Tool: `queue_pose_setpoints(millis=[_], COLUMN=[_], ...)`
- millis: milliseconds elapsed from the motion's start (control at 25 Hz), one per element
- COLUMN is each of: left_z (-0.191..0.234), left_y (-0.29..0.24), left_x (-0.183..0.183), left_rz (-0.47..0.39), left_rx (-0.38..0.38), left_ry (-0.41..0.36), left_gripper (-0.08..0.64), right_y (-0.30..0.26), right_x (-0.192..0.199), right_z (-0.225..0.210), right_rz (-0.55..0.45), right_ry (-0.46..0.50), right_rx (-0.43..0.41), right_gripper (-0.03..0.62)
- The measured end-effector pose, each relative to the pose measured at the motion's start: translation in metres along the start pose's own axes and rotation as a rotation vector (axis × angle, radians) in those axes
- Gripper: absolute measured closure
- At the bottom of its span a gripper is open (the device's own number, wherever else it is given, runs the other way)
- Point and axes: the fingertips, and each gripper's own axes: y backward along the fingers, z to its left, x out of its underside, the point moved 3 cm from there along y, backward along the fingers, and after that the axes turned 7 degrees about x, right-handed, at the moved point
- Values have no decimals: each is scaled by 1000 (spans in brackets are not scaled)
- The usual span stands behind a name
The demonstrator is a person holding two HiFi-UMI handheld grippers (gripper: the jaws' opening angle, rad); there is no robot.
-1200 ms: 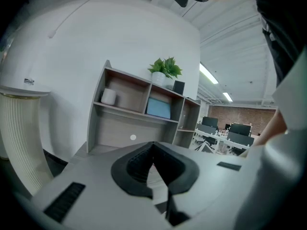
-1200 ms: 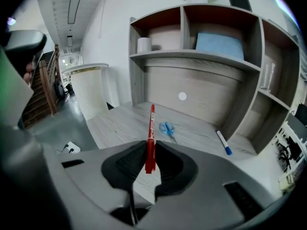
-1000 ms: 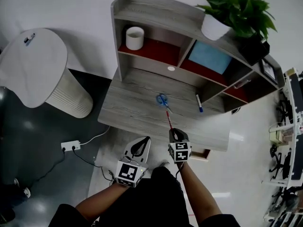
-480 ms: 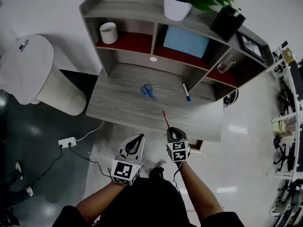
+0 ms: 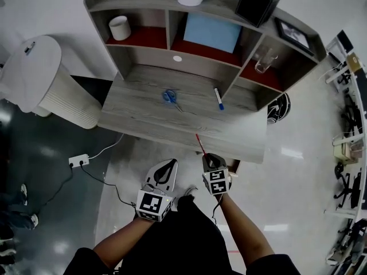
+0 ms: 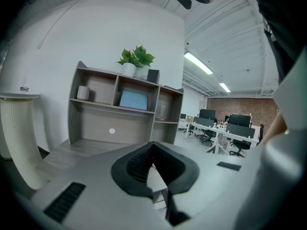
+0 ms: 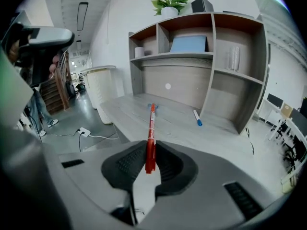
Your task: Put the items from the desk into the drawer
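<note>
Right tool (image 7: 150,159) clamps a red pen (image 7: 151,128) by its tail, shaft pointing straight ahead toward the tabletop (image 7: 177,123) (head view hides that clamped end); left tool (image 6: 153,150) closed, empty.

A slim red pen (image 7: 151,128) is pinched near its tail end between the pads of the right tongs (image 7: 149,158). It juts straight forward, tip out over the near edge of the bench (image 5: 143,116). A pair of blue-handled scissors (image 5: 170,98) lies flat around the middle of the bench, blades angled toward the front edge. To their right, well apart, a white marker with a blue cap (image 5: 218,98) lies flat near the shelf unit's upright, cap end nearer the front.
</note>
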Motion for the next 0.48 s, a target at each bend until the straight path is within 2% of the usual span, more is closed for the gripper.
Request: queue_pose_setpoints(millis=[480], left_z=[-60], left_y=[-24], left_x=[32], left_rz=[32], left_rx=[-17], left_ry=[19], left_gripper=[557], right_y=[12], right_x=[78], right_z=[-40], right_rz=[49], right_ry=[83], right_rx=[-43], right_gripper=[520])
